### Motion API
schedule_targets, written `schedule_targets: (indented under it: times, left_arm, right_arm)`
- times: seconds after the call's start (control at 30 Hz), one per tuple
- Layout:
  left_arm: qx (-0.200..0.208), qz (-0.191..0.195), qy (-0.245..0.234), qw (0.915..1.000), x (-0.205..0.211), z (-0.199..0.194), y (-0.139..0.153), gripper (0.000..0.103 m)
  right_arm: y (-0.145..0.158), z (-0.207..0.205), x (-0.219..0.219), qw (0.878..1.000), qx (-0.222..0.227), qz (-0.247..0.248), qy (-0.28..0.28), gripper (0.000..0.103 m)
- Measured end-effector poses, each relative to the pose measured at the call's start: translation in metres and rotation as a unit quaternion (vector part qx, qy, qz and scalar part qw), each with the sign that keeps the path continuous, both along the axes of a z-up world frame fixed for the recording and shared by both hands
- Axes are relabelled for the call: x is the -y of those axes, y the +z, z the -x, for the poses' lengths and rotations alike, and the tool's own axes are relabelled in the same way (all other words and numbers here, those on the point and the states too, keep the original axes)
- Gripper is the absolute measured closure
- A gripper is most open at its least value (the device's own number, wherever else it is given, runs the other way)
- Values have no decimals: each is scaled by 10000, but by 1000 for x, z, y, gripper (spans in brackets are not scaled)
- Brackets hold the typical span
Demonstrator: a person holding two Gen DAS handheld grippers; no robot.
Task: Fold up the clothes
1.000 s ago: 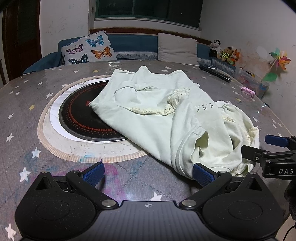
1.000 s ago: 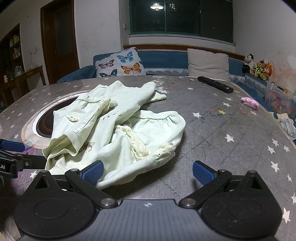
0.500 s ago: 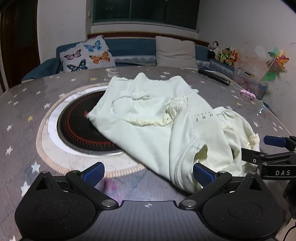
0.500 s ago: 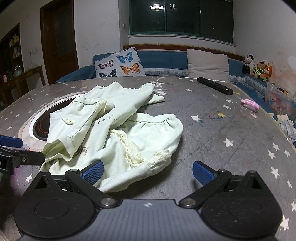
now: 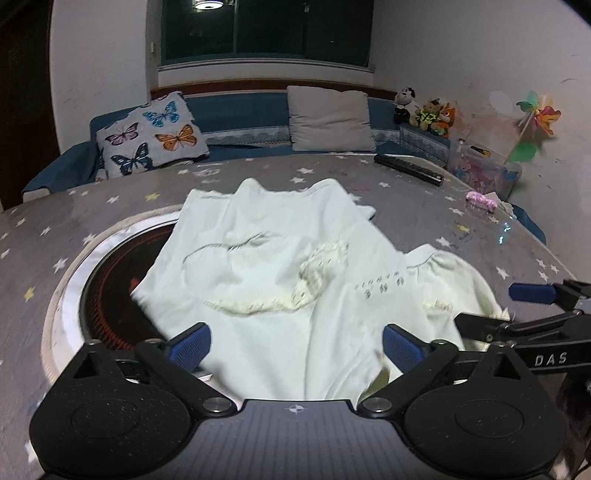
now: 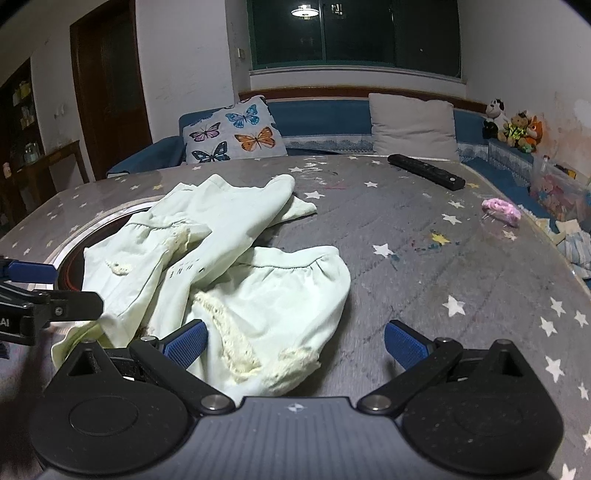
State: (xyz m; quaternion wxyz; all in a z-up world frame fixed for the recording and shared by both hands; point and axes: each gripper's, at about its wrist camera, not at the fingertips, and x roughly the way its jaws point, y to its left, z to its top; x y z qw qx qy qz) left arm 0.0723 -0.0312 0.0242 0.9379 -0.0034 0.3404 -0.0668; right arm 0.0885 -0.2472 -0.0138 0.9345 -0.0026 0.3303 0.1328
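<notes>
Star-printed grey table (image 6: 461, 258) carries a crumpled pale green garment (image 5: 266, 266). Left gripper (image 5: 295, 341) stands wide, having just narrowed slightly, cloth lying between its fingers, ungripped. Right gripper (image 6: 295, 341) spreads wide, garment by its left finger (image 6: 184, 341).

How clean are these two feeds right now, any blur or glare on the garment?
Left wrist view: the pale green garment is smeared by motion blur, its printed letters unreadable; a ceiling lamp reflects in the window. Right wrist view: sharper, the garment's lace trim is crisp, blur only at the left edge. Both bend at the fisheye corners.
</notes>
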Motion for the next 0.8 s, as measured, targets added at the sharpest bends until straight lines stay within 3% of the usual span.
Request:
schedule_targets:
  times: [0.23, 0.5, 0.67, 0.73, 0.8]
  left_arm:
    - [8, 75, -192, 9998, 8, -29, 3, 20]
    - [-181, 151, -352, 9991, 13, -60, -4, 37]
    - [-306, 206, -471, 9982, 15, -69, -10, 60]
    - [-332, 251, -502, 9979, 14, -70, -11, 74]
    - [-312, 275, -521, 9978, 12, -69, -11, 83]
  right_arm:
    - [-1, -21, 11, 9996, -118, -154, -205, 4]
    - [-5, -50, 25, 9975, -398, -440, -391, 22]
    - [-9, -66, 21, 9975, -473, -406, -317, 34]
    - [-10, -71, 18, 9979, -462, -362, -278, 37]
    - [-10, -75, 15, 9981, -453, -351, -230, 48]
